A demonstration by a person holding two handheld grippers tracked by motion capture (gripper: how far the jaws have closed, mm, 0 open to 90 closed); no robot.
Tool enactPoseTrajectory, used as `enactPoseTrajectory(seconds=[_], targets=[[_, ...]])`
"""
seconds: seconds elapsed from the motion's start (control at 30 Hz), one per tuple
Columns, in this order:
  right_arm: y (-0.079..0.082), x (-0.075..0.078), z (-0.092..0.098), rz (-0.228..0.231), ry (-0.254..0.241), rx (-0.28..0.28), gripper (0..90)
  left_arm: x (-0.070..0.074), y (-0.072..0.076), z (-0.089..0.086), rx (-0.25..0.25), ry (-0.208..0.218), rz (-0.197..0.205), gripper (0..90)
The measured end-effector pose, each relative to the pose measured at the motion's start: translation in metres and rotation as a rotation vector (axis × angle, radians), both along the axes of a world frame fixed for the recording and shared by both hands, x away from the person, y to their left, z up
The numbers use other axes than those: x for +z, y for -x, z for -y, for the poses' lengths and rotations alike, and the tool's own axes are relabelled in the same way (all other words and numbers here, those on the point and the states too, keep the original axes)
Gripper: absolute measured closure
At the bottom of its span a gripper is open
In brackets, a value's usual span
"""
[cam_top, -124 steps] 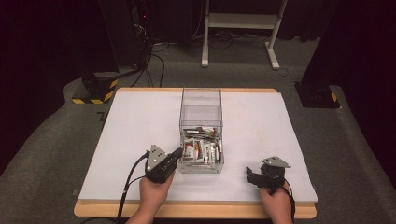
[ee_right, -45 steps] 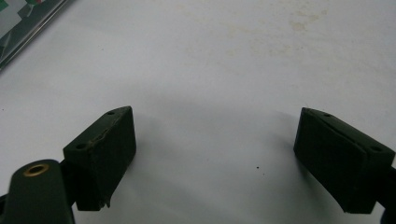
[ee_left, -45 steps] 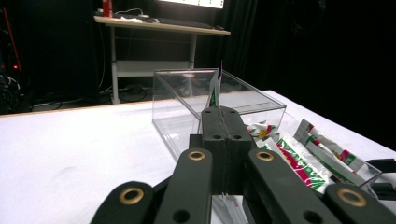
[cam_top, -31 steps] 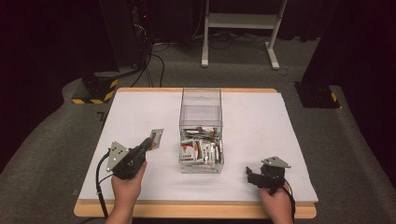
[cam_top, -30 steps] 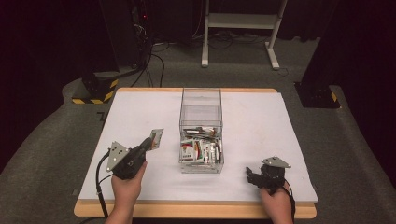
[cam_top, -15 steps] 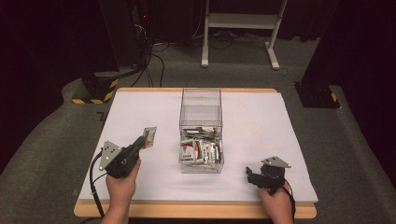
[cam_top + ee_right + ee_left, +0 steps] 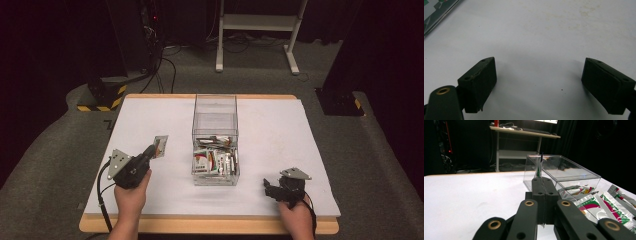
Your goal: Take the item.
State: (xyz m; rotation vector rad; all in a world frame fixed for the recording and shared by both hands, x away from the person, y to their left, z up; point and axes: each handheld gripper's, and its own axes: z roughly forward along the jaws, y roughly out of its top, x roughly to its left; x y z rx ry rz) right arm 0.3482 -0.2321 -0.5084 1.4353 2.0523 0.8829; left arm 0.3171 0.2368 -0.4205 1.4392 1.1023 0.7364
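Note:
A clear plastic box (image 7: 215, 107) stands mid-table, with several red, green and white packets (image 7: 215, 161) lying in its near half. To its left, my left gripper (image 7: 153, 150) is shut on one silver packet (image 7: 160, 146) and holds it above the white table top. In the left gripper view that packet (image 7: 541, 163) stands edge-on between the closed jaws of the left gripper (image 7: 543, 183), with the box (image 7: 564, 171) just beyond. My right gripper (image 7: 269, 188) rests low at the table's near right. In its own view the right gripper (image 7: 539, 75) is open over bare table.
The white table top (image 7: 280, 130) has bare room on both sides of the box. A wooden edge (image 7: 210, 225) runs along the near side. Beyond the table are a dark floor, cables and a white desk frame (image 7: 257, 22).
My left gripper has moved left, away from the box's near end, with the silver packet now in its jaws. The right gripper has stayed where it was.

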Motion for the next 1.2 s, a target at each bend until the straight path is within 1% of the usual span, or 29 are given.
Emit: enactPoseTrajectory(seconds=[0.07, 0.33, 0.53, 0.7, 0.8, 0.97, 1.0, 1.1, 1.17, 1.2], targets=[[0.000, 0.000, 0.000, 0.001, 0.000, -0.001, 12.7, -0.001, -0.002, 0.000, 0.002, -0.004, -0.009, 90.0], [0.000, 0.000, 0.000, 0.001, 0.000, -0.001, 12.7, 0.002, -0.008, -0.003, 0.011, -0.029, -0.014, 90.0], [0.000, 0.000, 0.000, 0.002, 0.001, 0.000, 12.7, 0.006, -0.013, -0.006, 0.018, -0.030, -0.021, 90.0], [0.000, 0.000, 0.000, -0.001, -0.001, 0.000, 12.8, 0.005, -0.022, -0.012, 0.033, -0.019, -0.041, 90.0], [0.000, 0.000, 0.000, -0.001, -0.002, 0.000, 12.7, 0.004, -0.026, -0.014, 0.042, -0.022, -0.050, 90.0], [0.000, 0.000, 0.000, -0.002, -0.002, 0.000, 12.7, 0.004, -0.033, -0.018, 0.054, -0.035, -0.061, 90.0], [0.000, 0.000, 0.000, -0.002, -0.002, 0.000, 12.7, 0.004, -0.035, -0.018, 0.055, -0.044, -0.064, 90.0], [0.000, 0.000, 0.000, -0.001, -0.001, 0.000, 12.7, 0.003, -0.040, -0.021, 0.052, -0.045, -0.059, 90.0], [0.000, 0.000, 0.000, -0.001, -0.002, 0.000, 12.7, 0.002, -0.045, -0.022, 0.054, -0.065, -0.062, 90.0], [0.000, 0.000, 0.000, -0.001, -0.002, 0.000, 12.7, 0.002, -0.047, -0.023, 0.055, -0.068, -0.065, 90.0]])
